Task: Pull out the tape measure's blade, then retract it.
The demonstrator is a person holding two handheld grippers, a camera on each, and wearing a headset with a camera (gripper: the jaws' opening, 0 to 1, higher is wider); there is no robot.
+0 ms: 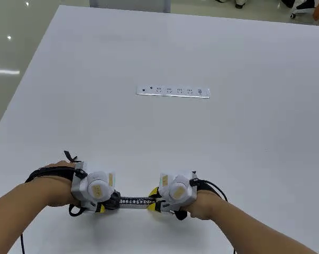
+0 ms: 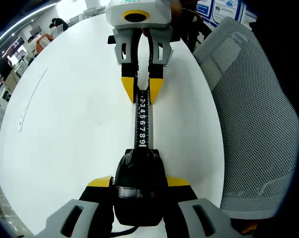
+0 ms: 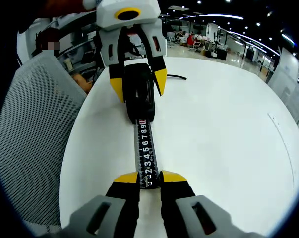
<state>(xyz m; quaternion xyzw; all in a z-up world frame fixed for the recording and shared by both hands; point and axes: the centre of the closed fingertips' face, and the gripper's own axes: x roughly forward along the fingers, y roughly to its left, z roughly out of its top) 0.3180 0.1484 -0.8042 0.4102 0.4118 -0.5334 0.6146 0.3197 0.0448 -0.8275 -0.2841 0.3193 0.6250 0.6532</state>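
The left gripper (image 2: 139, 181) has its jaws clenched on the black plastic tape measure case (image 2: 138, 168). The right gripper (image 3: 149, 177) has its jaws pinching the numbered black blade (image 3: 145, 148) over the white counter (image 1: 201, 53).

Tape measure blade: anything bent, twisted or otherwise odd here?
Nothing stands out. The blade runs straight and flat from the black case, clamped in the left gripper, to its tip, pinched by the right gripper.
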